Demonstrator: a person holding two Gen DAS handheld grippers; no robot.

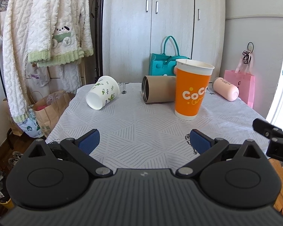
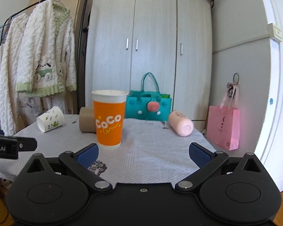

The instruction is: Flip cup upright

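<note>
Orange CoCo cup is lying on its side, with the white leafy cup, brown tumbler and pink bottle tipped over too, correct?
Not quite: the orange CoCo cup stands upright, as the right wrist view shows. The white leafy cup, brown tumbler and pink bottle do lie tipped over.

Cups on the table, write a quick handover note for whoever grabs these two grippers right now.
Left gripper: open, empty, hovering over the near table edge.
Right gripper: open, empty, likewise short of the cups.
Orange CoCo cup: upright, mid-table, done.
Still lying on their sides: white cup with green print at far left, brown cup behind the orange one, pink cup at far right.
Left to do: stand those three up. The white cup is probably nearest the left gripper, the pink one the right.
</note>
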